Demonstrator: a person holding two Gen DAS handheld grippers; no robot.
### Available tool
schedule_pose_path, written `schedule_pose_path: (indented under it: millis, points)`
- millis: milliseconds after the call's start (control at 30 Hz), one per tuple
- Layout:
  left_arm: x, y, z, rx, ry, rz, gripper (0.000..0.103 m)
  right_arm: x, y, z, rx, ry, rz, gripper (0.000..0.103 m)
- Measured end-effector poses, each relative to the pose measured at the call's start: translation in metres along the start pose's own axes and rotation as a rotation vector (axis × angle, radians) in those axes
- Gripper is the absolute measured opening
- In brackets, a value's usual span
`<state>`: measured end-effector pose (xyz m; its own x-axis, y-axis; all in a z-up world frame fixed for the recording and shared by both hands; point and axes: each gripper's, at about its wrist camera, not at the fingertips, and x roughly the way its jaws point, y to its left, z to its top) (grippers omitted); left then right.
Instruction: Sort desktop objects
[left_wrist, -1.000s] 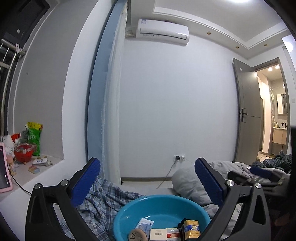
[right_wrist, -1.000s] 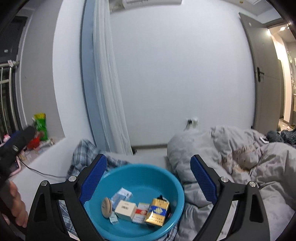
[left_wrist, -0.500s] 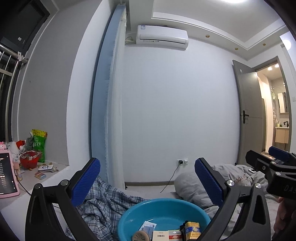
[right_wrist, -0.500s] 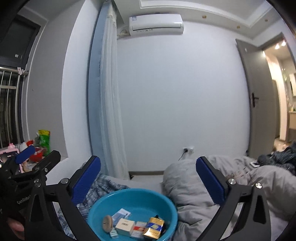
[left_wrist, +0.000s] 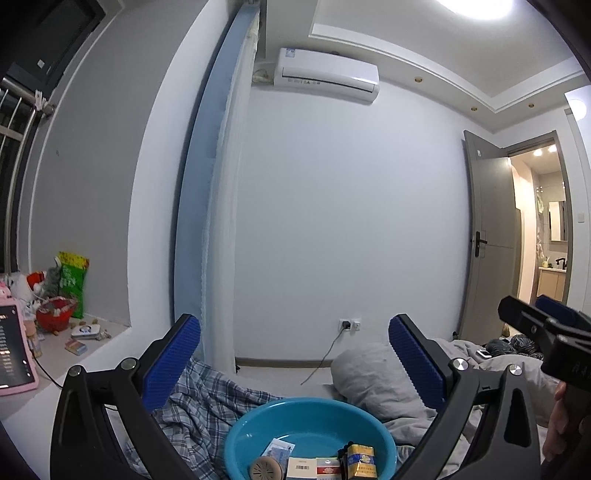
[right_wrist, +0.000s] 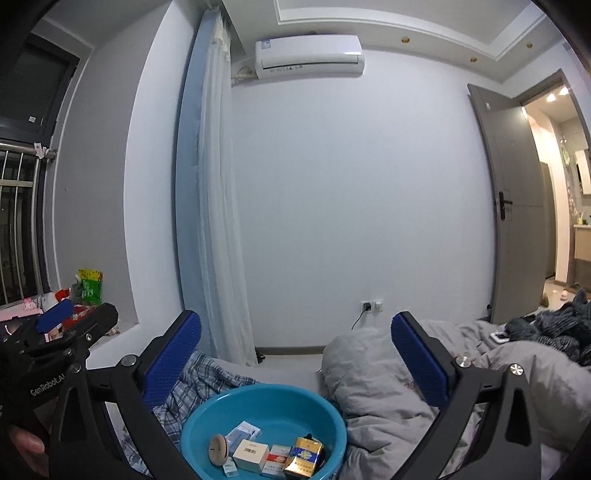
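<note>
A blue plastic basin sits on the bed below both grippers. It holds a yellow cigarette pack, a red-and-white pack, a white box, a round wooden disc and a pale blue packet. My left gripper is open and empty, raised above and behind the basin. My right gripper is open and empty, also raised above it. Each gripper shows at the edge of the other's view.
A plaid shirt lies left of the basin and a grey duvet right of it. A windowsill at left holds a red basket, a green bag and a pink tablet. A wall socket with a cable is behind. A door stands open at right.
Both grippers have tilted upward and lifted, so the basin sits lower in both views and more wall and ceiling show. Both jaws have stayed open.
</note>
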<state>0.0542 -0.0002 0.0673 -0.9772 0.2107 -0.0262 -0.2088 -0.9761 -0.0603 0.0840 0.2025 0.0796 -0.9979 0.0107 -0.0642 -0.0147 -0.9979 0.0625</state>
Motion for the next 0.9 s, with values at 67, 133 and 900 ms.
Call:
schedule_pose_path:
  millis: [67,133,900]
  points:
    - [-0.011,-0.002,0.004,0.015,-0.013,0.014,0.103,-0.008,0.0,0.005,0.002,-0.007,-0.001,0.102]
    - [-0.02,-0.003,0.007,0.038,-0.008,0.028,0.103,-0.016,0.001,0.009,0.01,-0.001,0.0,0.102]
    - [-0.1,-0.001,-0.005,0.048,0.084,0.009,0.103,-0.08,-0.003,-0.004,0.108,0.109,0.046,0.102]
